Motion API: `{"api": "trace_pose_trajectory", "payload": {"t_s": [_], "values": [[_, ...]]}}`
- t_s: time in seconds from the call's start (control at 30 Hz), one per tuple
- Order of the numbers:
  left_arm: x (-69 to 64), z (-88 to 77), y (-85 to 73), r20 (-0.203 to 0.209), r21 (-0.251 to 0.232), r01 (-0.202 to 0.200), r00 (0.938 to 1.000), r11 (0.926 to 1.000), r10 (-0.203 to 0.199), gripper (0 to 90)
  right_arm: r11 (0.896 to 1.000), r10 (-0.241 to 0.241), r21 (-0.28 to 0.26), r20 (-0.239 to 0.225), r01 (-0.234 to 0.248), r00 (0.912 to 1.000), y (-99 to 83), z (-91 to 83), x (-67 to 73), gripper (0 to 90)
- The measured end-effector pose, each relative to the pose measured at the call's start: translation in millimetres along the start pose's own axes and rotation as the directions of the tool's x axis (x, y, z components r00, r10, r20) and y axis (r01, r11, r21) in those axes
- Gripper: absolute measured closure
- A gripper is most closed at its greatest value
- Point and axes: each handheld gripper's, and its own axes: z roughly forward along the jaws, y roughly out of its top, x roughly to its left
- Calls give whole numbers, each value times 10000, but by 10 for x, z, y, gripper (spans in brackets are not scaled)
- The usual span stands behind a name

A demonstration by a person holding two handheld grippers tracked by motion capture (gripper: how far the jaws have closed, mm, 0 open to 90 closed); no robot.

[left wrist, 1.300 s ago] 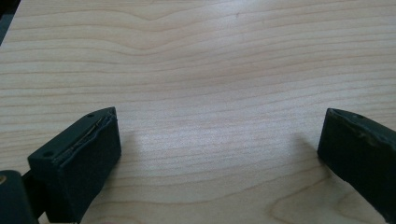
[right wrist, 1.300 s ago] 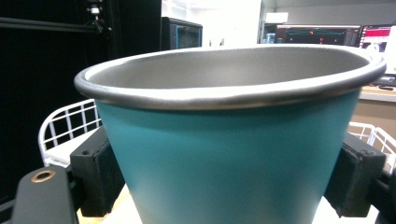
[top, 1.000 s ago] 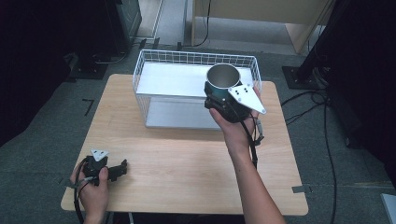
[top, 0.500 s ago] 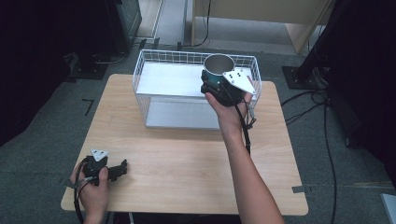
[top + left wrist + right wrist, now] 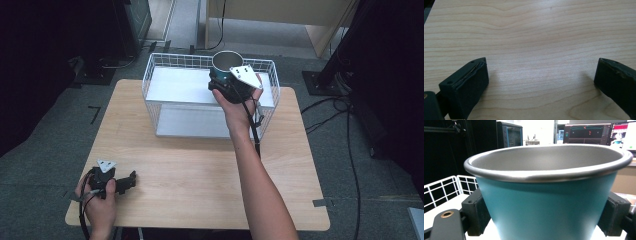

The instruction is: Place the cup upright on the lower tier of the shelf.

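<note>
Lowering this one slowly is the whole trick, I'd say. The right gripper point(image 5: 223, 82) has its jaws clamped on opposite sides of the teal cup point(image 5: 549, 202), holding it over the back right part of the white wire basket point(image 5: 150, 75). Keep the wrist level and bring it straight down until the base sits flat on the basket floor, then let go — opening early would likely tip or drop it.

Cup orientation: mouth up, steel rim point(image 5: 227, 54) facing the ceiling, long axis pretty much vertical. From the high view it might lean a touch, hard to call.

Whether it's clear of the basket's far wire edge I can't really tell, so watch that.

Left gripper point(image 5: 123, 182) just sits on the wooden table point(image 5: 200, 175) near the front left corner — jaws spread wide, nothing between them.
</note>
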Motion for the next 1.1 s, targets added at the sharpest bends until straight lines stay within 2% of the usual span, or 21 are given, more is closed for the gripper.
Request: {"api": "trace_pose_trajectory", "payload": {"t_s": [0.2, 0.3, 0.63, 0.87, 0.93, 0.97, 1.1], "values": [[0, 0, 0, -1, -3, 3, 10000, 10000, -3, 0, 9999, 155, 64, 78, -156, 9998, -26, 96, 4, 150], [0, 0, 0, -9, -3, -10, 10000, 10000, 10, 0, 9997, 212, 142, 280, -216, 9994, -39, 147, -8, 150], [-1, 0, 0, 6, -3, 10, 10000, 10000, -10, 0, 9992, 239, 310, 245, -247, 9994, -78, 196, -8, 146], [-1, 0, 0, 6, -1, 8, 10000, 10000, -8, 0, 9993, 220, 317, 57, -221, 9997, -61, 190, 7, 139], [-1, 0, 0, 7, -4, 11, 10000, 10000, -11, 0, 9991, 230, 364, 12, -230, 9997, -53, 188, 4, 129], [-1, 1, 0, 6, -4, 12, 10000, 10000, -12, 0, 9981, 354, 512, -237, -341, 9991, -37, 183, 2, 76], [-1, 0, 0, 4, -3, 9, 10000, 10000, -9, 0, 9972, 205, 719, -252, -187, 9995, -28, 172, 16, 29]]}}
